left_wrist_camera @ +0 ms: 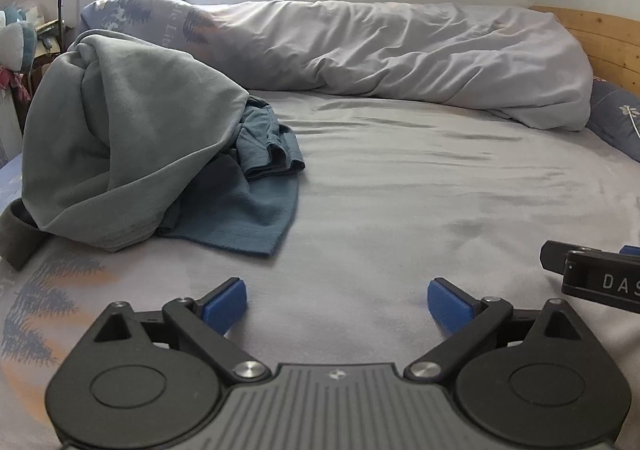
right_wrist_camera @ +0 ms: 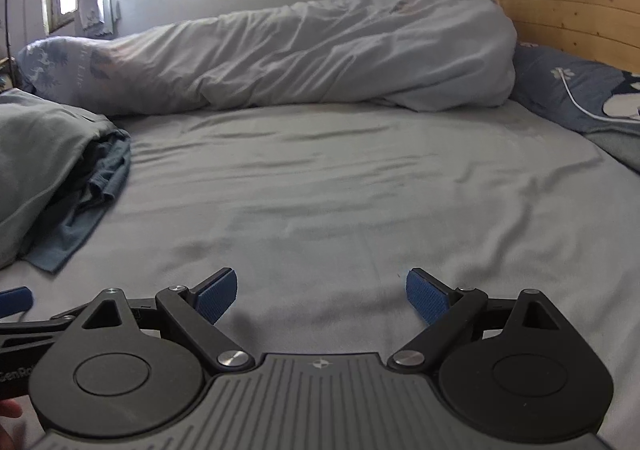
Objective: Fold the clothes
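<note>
At the left edge of the bed [left_wrist_camera: 400,177] lies our pile: a grey garment [left_wrist_camera: 120,129] heaped over a blue one [left_wrist_camera: 248,205], whose hem spreads flat on the sheet toward the middle. Both look like soft, light knit, limp enough to sag and bunch wherever we lift them, and we judge nothing here fragile or slippery. We would take the blue one by its flat hem edge, or the grey one by a top fold, pinching a single layer so the rest drops free.

Our left gripper [left_wrist_camera: 337,304] hovers over bare sheet near the bed's near edge, fingers spread wide with nothing between them. Our right gripper [right_wrist_camera: 322,296] sits just beside it, fingers equally wide and empty.

Much is hidden. The grey one covers most of the blue, so we cannot tell what kind of garments these are, nor find collars or sleeves. A dark band [left_wrist_camera: 18,234] pokes out at the pile's left; whether it belongs to the grey one is unclear. The rolled duvet [left_wrist_camera: 380,49] blocks the bed's far edge.
</note>
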`<state>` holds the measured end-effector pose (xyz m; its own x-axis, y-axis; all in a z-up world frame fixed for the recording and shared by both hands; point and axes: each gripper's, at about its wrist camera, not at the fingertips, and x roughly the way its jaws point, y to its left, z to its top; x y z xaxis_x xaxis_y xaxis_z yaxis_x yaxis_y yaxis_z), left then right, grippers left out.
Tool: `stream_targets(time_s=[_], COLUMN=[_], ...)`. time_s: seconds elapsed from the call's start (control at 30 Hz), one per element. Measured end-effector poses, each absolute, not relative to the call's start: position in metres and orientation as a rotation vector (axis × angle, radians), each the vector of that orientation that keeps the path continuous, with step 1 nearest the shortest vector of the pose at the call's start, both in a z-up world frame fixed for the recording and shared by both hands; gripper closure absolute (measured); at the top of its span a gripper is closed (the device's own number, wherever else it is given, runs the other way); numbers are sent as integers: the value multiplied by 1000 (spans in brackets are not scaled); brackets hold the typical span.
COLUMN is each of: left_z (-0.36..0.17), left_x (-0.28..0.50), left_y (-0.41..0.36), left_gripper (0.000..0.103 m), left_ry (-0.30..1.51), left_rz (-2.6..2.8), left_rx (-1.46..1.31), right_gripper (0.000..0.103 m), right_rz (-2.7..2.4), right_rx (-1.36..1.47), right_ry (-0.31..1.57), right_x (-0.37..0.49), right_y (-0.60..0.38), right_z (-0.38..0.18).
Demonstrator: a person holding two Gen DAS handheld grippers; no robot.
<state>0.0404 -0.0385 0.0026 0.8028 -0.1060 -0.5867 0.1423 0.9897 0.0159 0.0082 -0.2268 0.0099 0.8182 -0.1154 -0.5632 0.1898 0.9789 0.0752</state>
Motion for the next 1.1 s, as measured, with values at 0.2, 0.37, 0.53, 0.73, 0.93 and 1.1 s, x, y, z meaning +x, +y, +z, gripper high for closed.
stream_targets(time_s=[0.2,0.37,0.53,0.73,0.93,1.1], left_z=[1,0,-1,-2,-4,-5], left_x=[42,44,47,49,47,47], left_y=[-37,-38,-40,-42,-47,-46], left_gripper=[0,0,0,0,0,0], left_ry=[624,627,628,629,621,618], left_rz=[-124,-111,-99,-92,-68,-65], left_rx=[48,40,40,43,65,63], right_gripper=[4,0,0,0,0,0], right_rz=[-176,-178,-171,-166,-151,-140], right_rx=[48,25,17,17,44,52], right_ry=[624,638,645,641,643,641], right_x=[9,10,11,11,11,12], right_y=[-222,-221,-222,-223,-230,-237], right_z=[5,2,1,0,-2,-1])
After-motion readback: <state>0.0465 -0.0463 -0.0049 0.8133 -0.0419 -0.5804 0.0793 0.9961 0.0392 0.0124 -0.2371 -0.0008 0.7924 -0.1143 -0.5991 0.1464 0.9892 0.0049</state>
